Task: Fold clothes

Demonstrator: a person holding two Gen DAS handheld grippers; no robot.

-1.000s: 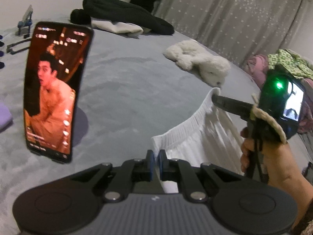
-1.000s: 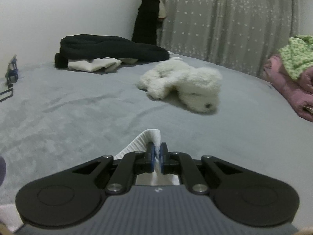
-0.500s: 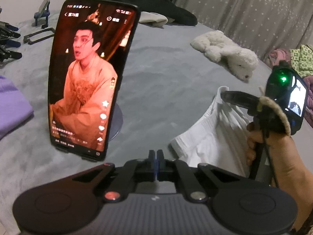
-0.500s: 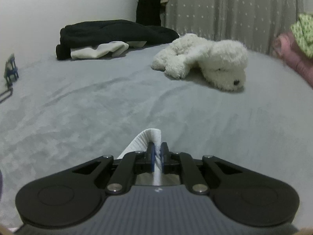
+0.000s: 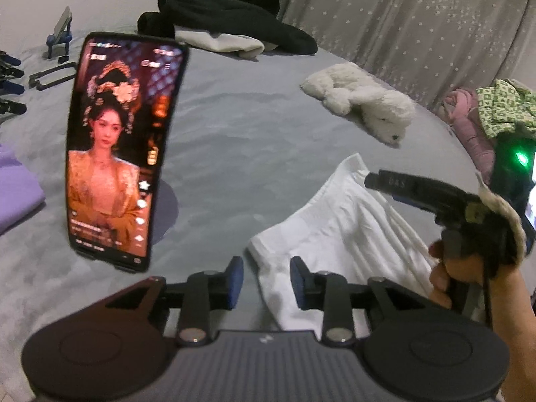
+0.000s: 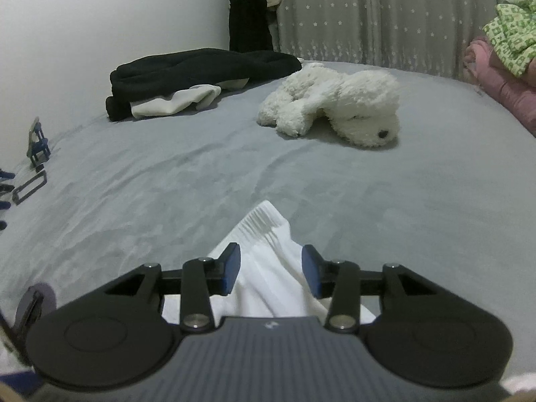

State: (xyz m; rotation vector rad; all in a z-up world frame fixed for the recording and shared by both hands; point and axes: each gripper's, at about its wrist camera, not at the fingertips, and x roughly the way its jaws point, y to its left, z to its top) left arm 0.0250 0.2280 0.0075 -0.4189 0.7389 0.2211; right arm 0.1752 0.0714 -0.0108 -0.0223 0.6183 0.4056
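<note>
Both grippers, left (image 5: 263, 279) and right (image 6: 270, 269), are spreading, releasing the white shorts (image 5: 335, 231) at six o'clock on the bed (image 6: 167, 181); this fold looks placed.

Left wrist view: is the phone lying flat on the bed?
No, the phone stands upright on a stand, screen lit, left of the white garment.

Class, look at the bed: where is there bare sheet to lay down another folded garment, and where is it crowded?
Free: the wide grey sheet between the white garment, the soft toy and the black clothes. Crowded: the left edge, with the phone, purple cloth and small clips, and the right edge, with the pink and green pile.
</note>
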